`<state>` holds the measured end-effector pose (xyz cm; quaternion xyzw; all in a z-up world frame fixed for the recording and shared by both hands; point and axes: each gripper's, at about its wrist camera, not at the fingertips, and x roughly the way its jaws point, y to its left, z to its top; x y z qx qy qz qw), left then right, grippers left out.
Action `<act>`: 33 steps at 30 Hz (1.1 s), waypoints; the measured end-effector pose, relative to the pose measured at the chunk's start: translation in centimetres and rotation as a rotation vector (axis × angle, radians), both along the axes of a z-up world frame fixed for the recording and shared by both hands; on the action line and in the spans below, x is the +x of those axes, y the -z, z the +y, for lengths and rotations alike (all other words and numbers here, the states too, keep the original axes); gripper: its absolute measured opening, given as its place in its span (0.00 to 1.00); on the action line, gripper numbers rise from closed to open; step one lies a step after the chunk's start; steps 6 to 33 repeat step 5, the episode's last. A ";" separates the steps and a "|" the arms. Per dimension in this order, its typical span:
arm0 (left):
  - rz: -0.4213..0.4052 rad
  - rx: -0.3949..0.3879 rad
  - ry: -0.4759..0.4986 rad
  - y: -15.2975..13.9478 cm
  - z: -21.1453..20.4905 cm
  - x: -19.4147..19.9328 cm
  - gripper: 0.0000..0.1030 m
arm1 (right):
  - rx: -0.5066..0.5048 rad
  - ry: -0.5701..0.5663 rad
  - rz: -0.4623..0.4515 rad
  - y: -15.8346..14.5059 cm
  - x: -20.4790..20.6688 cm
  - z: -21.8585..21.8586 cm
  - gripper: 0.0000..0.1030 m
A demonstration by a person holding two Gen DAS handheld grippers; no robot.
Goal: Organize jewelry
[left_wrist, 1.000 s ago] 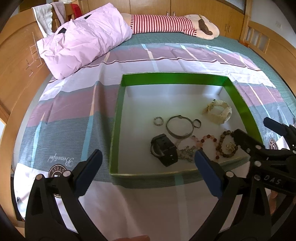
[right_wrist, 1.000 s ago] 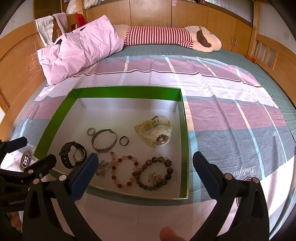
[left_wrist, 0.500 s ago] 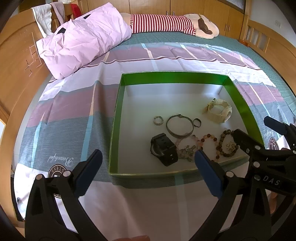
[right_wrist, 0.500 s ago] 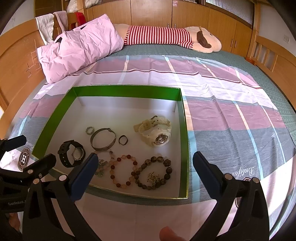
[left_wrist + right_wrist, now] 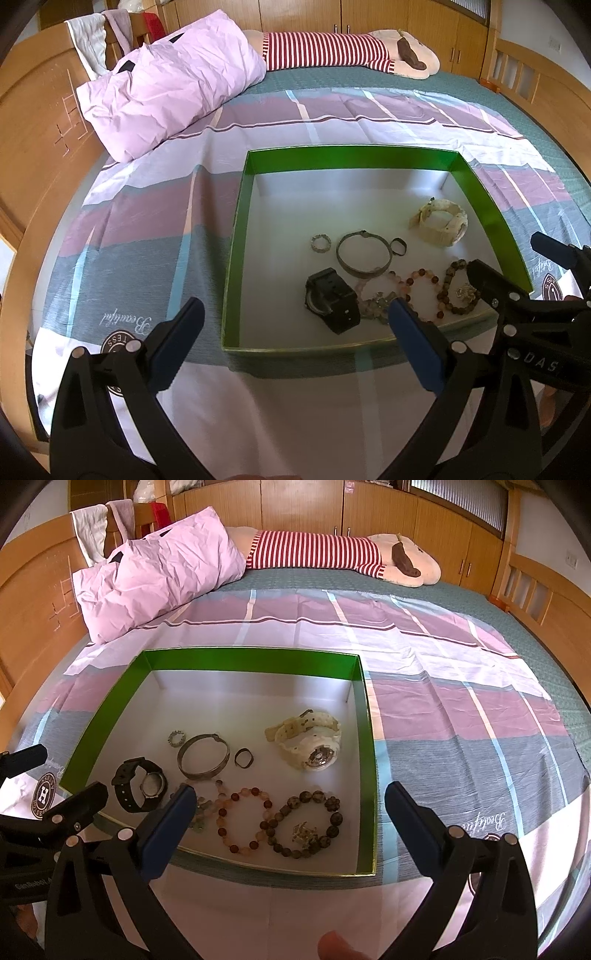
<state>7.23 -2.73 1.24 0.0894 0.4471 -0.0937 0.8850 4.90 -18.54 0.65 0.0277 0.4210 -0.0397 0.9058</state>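
Observation:
A shallow green-walled box (image 5: 343, 155) (image 5: 251, 659) with a white floor lies on the bed. Inside it lie a black watch (image 5: 332, 301) (image 5: 138, 784), a cream watch (image 5: 441, 225) (image 5: 308, 744), a silver bangle (image 5: 364, 254) (image 5: 203, 755), a small silver ring (image 5: 320, 243) (image 5: 176, 737), a dark ring (image 5: 399, 246) (image 5: 244, 757), an orange bead bracelet (image 5: 255, 792) and a brown bead bracelet (image 5: 306, 795). My left gripper (image 5: 295, 314) (image 5: 70, 771) hovers open at the box's near left corner. My right gripper (image 5: 290, 794) (image 5: 508, 254) hovers open over the near right part, with nothing held.
A pink pillow (image 5: 173, 81) lies at the back left against the wooden headboard (image 5: 33, 122). A striped plush toy (image 5: 332, 554) lies across the far side. A checked sheet (image 5: 461, 701) covers the bed around the box. A fingertip (image 5: 332, 949) shows at the bottom edge.

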 end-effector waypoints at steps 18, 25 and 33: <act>-0.007 0.014 -0.005 0.1 -0.4 -0.2 0.98 | -0.004 0.003 0.005 0.2 0.0 0.0 0.99; -0.007 0.014 -0.005 0.1 -0.4 -0.2 0.98 | -0.004 0.003 0.005 0.2 0.0 0.0 0.99; -0.007 0.014 -0.005 0.1 -0.4 -0.2 0.98 | -0.004 0.003 0.005 0.2 0.0 0.0 0.99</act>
